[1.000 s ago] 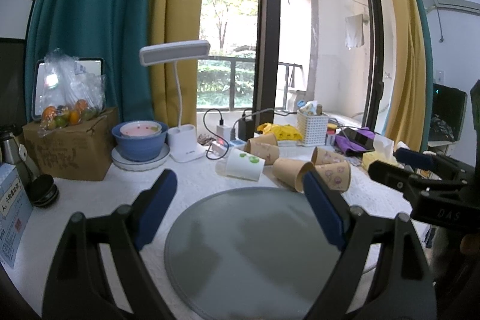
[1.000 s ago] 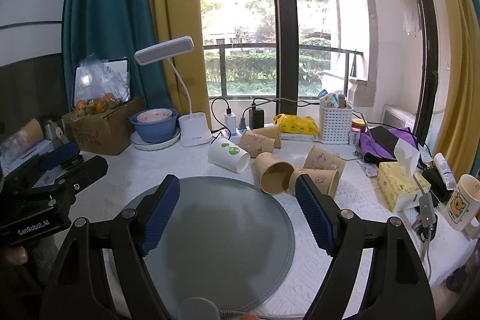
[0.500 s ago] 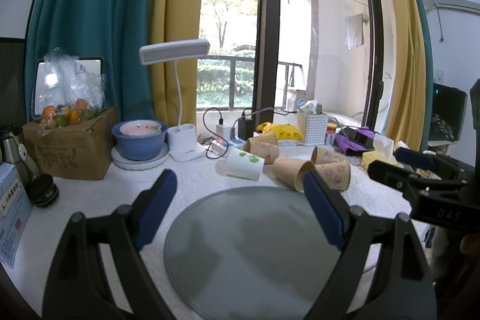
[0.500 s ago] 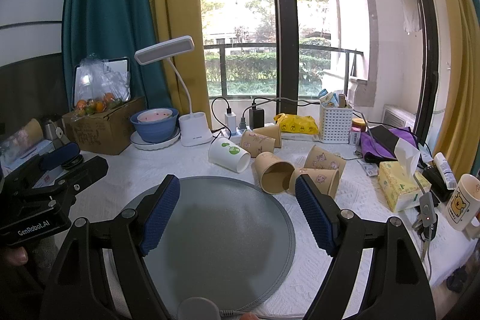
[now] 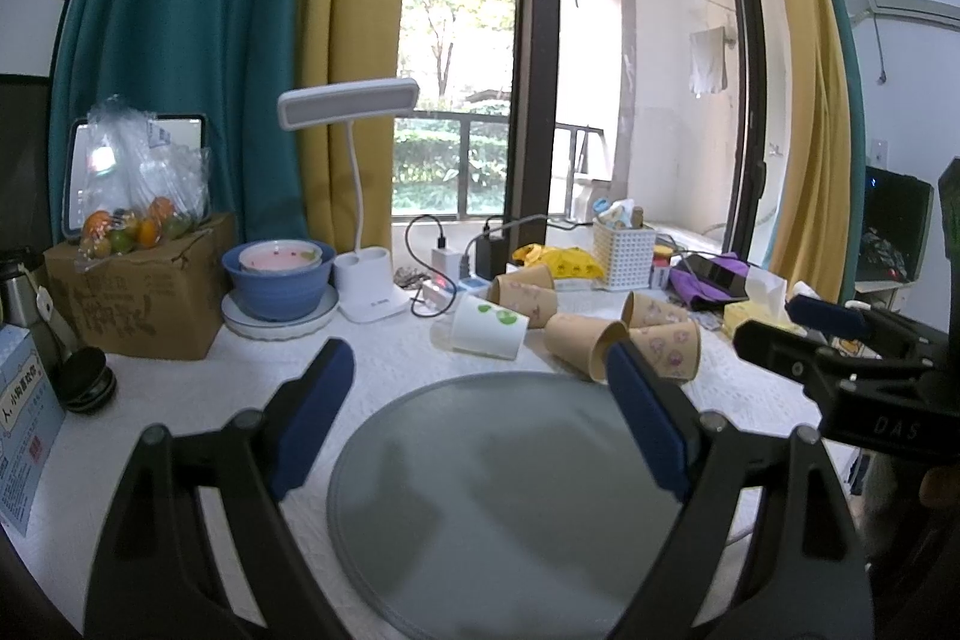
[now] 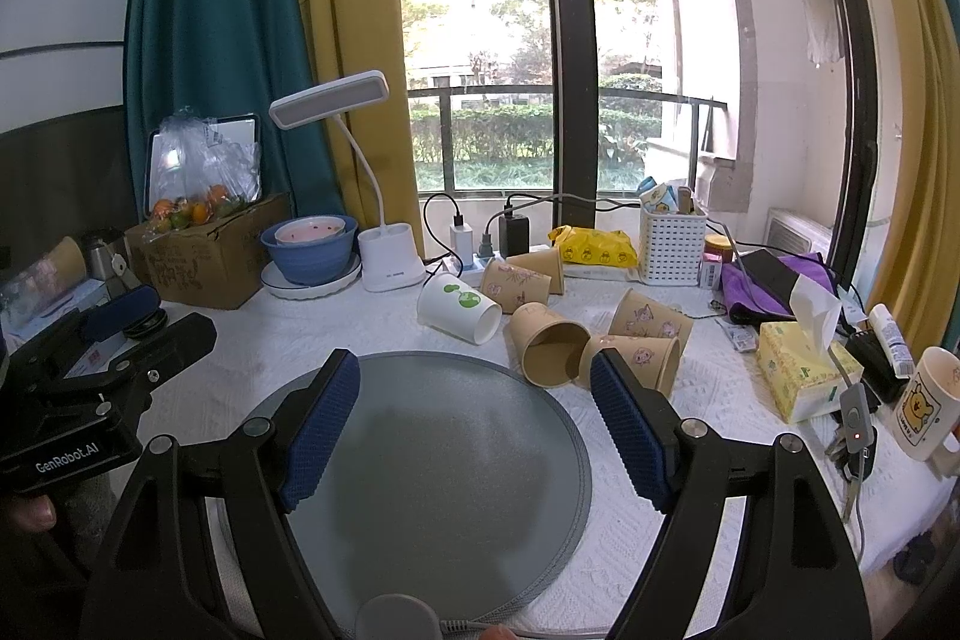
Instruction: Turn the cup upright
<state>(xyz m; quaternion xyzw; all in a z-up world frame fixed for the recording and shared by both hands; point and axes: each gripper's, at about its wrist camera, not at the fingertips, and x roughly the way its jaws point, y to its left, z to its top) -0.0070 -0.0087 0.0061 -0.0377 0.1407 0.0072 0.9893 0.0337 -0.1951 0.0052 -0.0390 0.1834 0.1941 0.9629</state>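
Note:
Several paper cups lie on their sides beyond a round grey mat [image 6: 432, 466]: a white cup with green dots [image 6: 459, 308] [image 5: 487, 327] and brown cups [image 6: 547, 346] [image 5: 579, 343]. My right gripper [image 6: 474, 418] is open and empty above the mat, short of the cups. My left gripper [image 5: 477, 412] is open and empty above the same mat [image 5: 498, 490]. Each gripper shows at the edge of the other's view.
A white desk lamp [image 6: 384, 256], a blue bowl on a plate [image 6: 309, 253], a cardboard box with fruit [image 6: 204, 256], a power strip with chargers, a white basket [image 6: 672, 244], a tissue box [image 6: 804, 370] and a mug [image 6: 927, 403] ring the white-clothed table.

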